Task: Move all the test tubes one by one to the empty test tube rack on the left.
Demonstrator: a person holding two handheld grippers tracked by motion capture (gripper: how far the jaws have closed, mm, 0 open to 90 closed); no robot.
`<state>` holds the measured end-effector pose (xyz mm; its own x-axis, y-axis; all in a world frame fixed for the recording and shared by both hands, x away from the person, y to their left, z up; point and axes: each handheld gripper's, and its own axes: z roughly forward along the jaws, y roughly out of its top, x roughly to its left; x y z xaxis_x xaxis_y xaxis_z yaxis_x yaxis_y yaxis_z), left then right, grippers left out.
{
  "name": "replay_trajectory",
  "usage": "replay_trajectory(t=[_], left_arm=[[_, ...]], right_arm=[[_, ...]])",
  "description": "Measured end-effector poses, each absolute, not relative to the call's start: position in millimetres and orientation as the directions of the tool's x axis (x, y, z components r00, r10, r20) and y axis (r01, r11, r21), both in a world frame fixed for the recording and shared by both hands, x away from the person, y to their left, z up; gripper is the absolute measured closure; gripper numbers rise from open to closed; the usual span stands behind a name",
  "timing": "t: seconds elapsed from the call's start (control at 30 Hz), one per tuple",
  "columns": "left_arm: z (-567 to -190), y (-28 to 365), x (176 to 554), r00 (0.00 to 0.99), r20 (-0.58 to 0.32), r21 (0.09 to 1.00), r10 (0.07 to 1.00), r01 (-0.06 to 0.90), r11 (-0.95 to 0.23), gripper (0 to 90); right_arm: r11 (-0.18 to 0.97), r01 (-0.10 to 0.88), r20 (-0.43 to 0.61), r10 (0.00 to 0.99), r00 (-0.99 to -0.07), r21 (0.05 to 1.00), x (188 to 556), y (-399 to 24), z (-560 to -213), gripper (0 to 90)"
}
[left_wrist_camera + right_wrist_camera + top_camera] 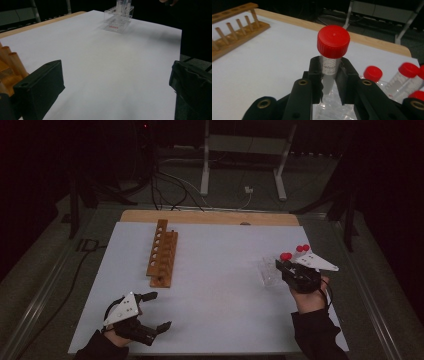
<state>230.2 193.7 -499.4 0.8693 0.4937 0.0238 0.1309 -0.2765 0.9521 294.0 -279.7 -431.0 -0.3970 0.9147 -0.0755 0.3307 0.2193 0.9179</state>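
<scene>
Red-capped tube (333, 53) clamped upright in my right gripper (329, 75) jaws, frame centre, above clear rack (332, 110), more capped tubes (402, 77) lower right, wooden rack (162, 253) upper left on table (220, 285), my left gripper (150, 312) jaws wide, holding nothing.

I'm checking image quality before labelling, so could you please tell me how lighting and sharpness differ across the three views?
High view: dim overall, dark surroundings, white table the brightest area. Left gripper view: the clear rack far off looks soft and hazy. Right gripper view: the red-capped tube is sharp, the wooden rack behind it slightly blurred.
</scene>
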Motion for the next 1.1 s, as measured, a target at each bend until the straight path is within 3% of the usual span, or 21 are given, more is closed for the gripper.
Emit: replay_trajectory(t=[0.67, 1.1], left_arm=[[-468.6, 173.2, 241.3, 0.901, -0.029, 0.945, 0.433, 0.166, -0.283, 0.4], [-447.3, 140.9, 250.5, 0.928, 0.006, 0.945, 0.373, 0.116, -0.305, 1.4]], right_arm=[[0.337, 0.324, -0.08, 0.792, -0.605, 0.884, 280.5, -218.1, -445.6, 75.0], [0.406, 0.306, -0.085, 0.707, -0.702, 0.861, 269.5, -185.4, -456.0, 75.0]])
